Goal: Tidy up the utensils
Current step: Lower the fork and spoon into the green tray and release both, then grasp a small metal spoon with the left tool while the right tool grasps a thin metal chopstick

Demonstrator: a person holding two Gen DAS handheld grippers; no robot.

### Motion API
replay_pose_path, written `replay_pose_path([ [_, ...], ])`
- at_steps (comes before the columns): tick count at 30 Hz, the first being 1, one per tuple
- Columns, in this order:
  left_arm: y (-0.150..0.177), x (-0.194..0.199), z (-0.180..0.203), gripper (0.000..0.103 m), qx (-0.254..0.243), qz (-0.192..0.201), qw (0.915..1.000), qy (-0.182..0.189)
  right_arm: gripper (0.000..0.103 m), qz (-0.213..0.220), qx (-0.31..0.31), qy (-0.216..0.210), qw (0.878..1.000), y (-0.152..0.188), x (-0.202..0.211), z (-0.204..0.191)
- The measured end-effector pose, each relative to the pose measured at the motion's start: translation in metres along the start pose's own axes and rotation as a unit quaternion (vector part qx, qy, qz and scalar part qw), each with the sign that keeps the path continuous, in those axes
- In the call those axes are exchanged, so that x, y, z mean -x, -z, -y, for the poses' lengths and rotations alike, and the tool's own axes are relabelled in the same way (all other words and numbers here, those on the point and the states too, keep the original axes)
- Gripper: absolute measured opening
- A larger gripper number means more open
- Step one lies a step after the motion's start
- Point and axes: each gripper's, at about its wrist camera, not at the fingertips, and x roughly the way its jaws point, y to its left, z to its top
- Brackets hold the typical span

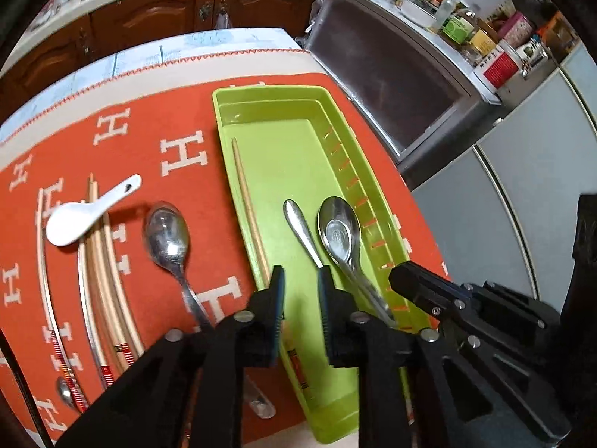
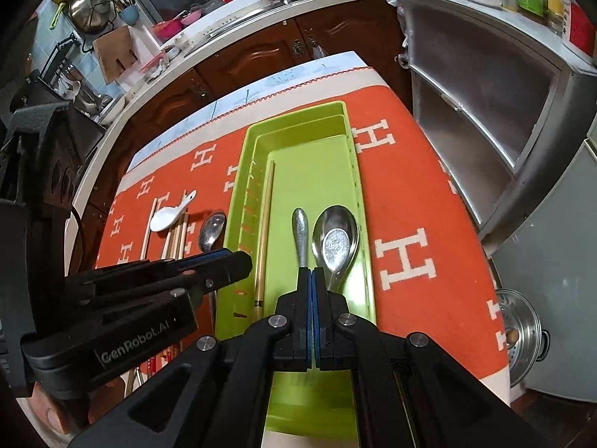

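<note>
A: We see the green tray (image 1: 313, 142) holding one chopstick (image 1: 249, 212) and two spoons (image 2: 335, 240); more chopsticks (image 1: 100, 261) wait outside.

B: Our left gripper (image 1: 301, 280) tilts down, slightly apart, empty; our right gripper (image 2: 310, 274) is pinched on a metal handle (image 2: 300, 233).

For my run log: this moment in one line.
left claw open over green tray | right claw shut | in tray: chopstick, spoons | on mat: white spoon, loose chopsticks
</note>
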Motion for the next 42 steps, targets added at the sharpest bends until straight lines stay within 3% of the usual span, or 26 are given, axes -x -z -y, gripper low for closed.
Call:
replay_pose_path([
  [1,0.001,0.004,0.0,0.024,-0.005,0.006,1.0,-0.006,0.001,0.0,0.002,0.0,1.0,0.0,0.001,-0.004],
  [5,0.009,0.03,-0.013,0.056,-0.013,0.035,0.9989,-0.03,0.001,0.004,0.019,-0.005,1.0,0.0,0.005,-0.024],
  [8,0.016,0.056,-0.034,0.056,0.003,0.064,0.9971,-0.041,0.001,0.006,0.034,-0.015,0.999,0.001,0.008,-0.043],
  [13,0.026,0.096,-0.078,0.059,0.035,0.065,0.996,-0.05,0.001,0.005,0.072,-0.033,0.997,0.003,0.011,-0.082],
  [17,0.046,0.132,-0.104,0.068,0.03,0.092,0.9901,-0.102,0.002,0.005,0.107,-0.048,0.993,0.01,0.014,-0.12],
  [22,0.075,0.156,-0.134,0.068,0.037,0.105,0.9837,-0.142,0.009,-0.006,0.146,-0.075,0.986,0.023,0.01,-0.166],
  [28,0.115,0.149,-0.169,0.068,0.064,0.079,0.9863,-0.13,0.012,-0.039,0.187,-0.102,0.976,0.047,-0.011,-0.213],
  [34,0.155,0.108,-0.175,0.066,0.051,0.017,0.9941,-0.095,0.012,-0.075,0.2,-0.115,0.97,0.073,-0.038,-0.229],
  [37,0.171,0.092,-0.167,0.058,0.027,-0.006,0.9958,-0.087,0.012,-0.085,0.199,-0.116,0.969,0.083,-0.048,-0.228],
  [41,0.182,0.073,-0.158,0.031,0.024,-0.038,0.9963,-0.074,0.012,-0.094,0.197,-0.117,0.969,0.094,-0.056,-0.224],
  [42,0.184,0.072,-0.159,0.03,0.027,-0.035,0.9969,-0.065,0.012,-0.096,0.198,-0.116,0.969,0.097,-0.057,-0.224],
])
